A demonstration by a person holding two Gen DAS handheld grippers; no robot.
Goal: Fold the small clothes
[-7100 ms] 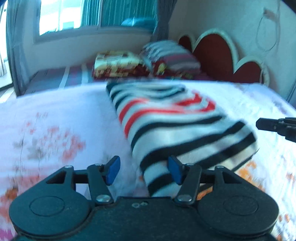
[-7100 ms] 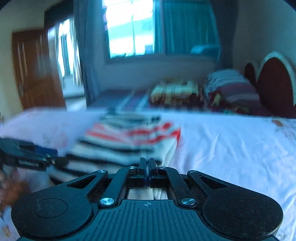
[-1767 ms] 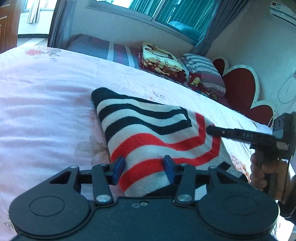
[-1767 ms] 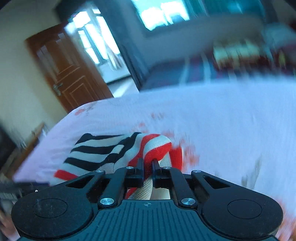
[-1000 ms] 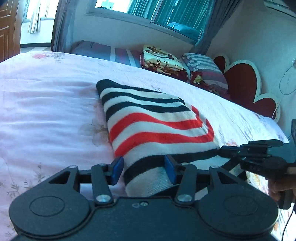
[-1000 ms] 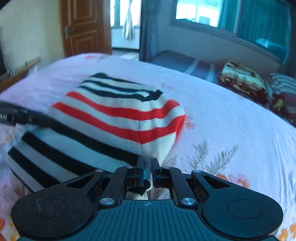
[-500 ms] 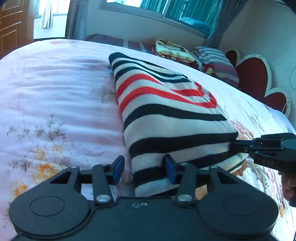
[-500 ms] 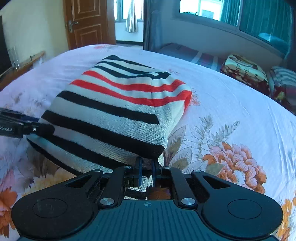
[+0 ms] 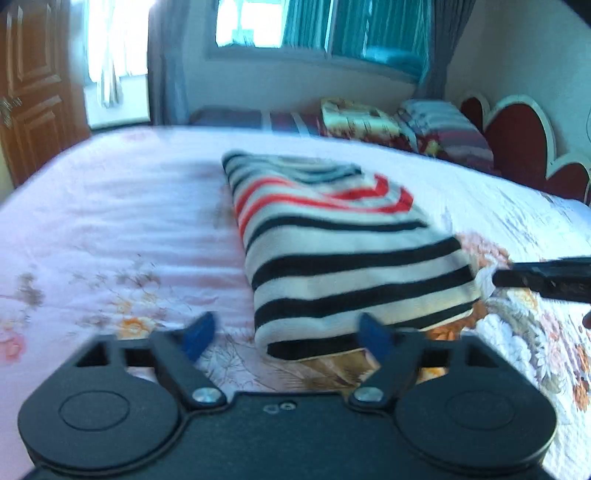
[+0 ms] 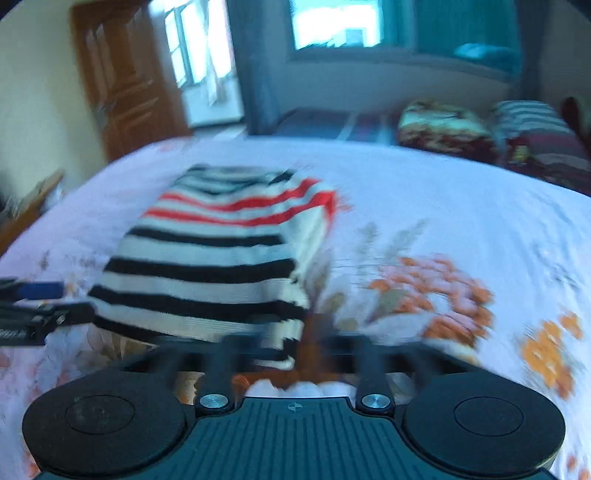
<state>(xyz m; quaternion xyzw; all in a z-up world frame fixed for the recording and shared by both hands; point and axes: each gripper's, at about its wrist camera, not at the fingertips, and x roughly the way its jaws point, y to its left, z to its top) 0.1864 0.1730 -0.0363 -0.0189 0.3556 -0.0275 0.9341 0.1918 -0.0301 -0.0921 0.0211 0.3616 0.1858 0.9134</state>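
A folded knit garment (image 9: 343,251) with black, white and red stripes lies flat on the floral bedsheet (image 9: 110,229). It also shows in the right wrist view (image 10: 218,258). My left gripper (image 9: 286,332) is open and empty, with its blue pads just short of the garment's near edge. My right gripper (image 10: 295,343) is open and blurred by motion, close to the garment's near right corner and holding nothing. The right gripper's tip shows at the right edge of the left wrist view (image 9: 546,278).
Pillows and a folded blanket (image 9: 369,118) lie at the head of the bed by a red heart-shaped headboard (image 9: 524,147). A wooden door (image 10: 125,85) and a window (image 9: 295,26) lie beyond the bed.
Both grippers have opened wide and drawn back from the garment. The right gripper has let go of the garment's corner. The garment now lies folded by itself.
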